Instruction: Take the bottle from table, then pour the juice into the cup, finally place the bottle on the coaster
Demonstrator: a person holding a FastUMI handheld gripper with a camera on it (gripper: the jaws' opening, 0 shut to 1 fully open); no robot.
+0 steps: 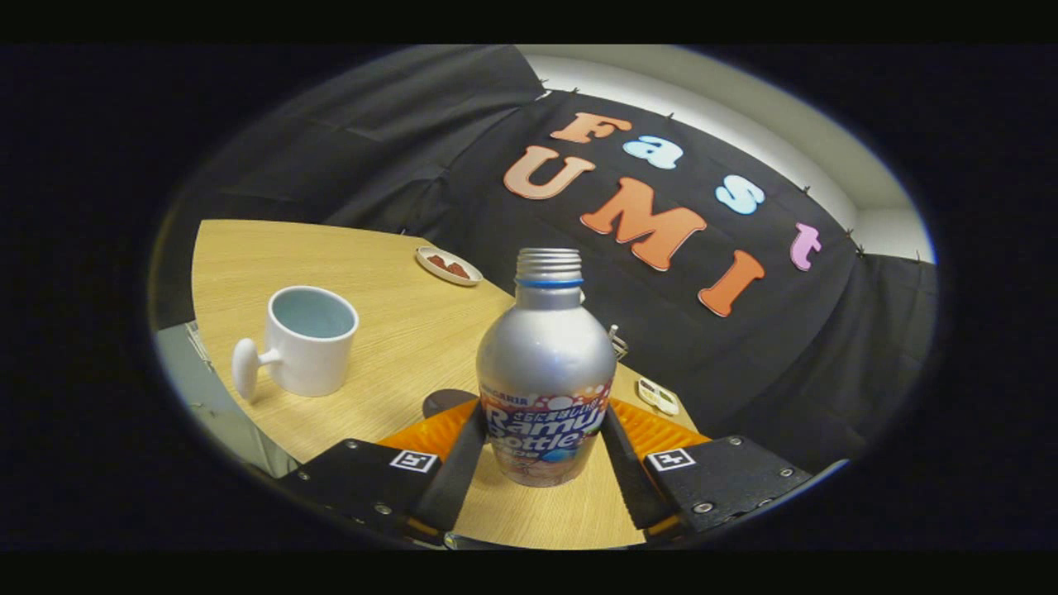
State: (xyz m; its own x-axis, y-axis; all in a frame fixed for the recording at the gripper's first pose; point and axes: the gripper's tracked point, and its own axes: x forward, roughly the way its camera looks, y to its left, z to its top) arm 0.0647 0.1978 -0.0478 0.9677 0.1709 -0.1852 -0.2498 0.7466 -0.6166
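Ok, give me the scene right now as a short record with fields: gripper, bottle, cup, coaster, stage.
gripper: gripper closed on the bottle, one finger pressing each side
bottle: silver bottle, cap off, upright, held between the fingers
cup: white cup on the table, upright, beyond the fingers
coaster: small round dish beyond the cup, likely the coaster
stage: bottle gripped, pour not yet done

The gripper (545, 450) is tilted, its two fingers (459, 463) reaching forward and closed in from both sides, each pressing on the bottle (545, 372) held upright between them.
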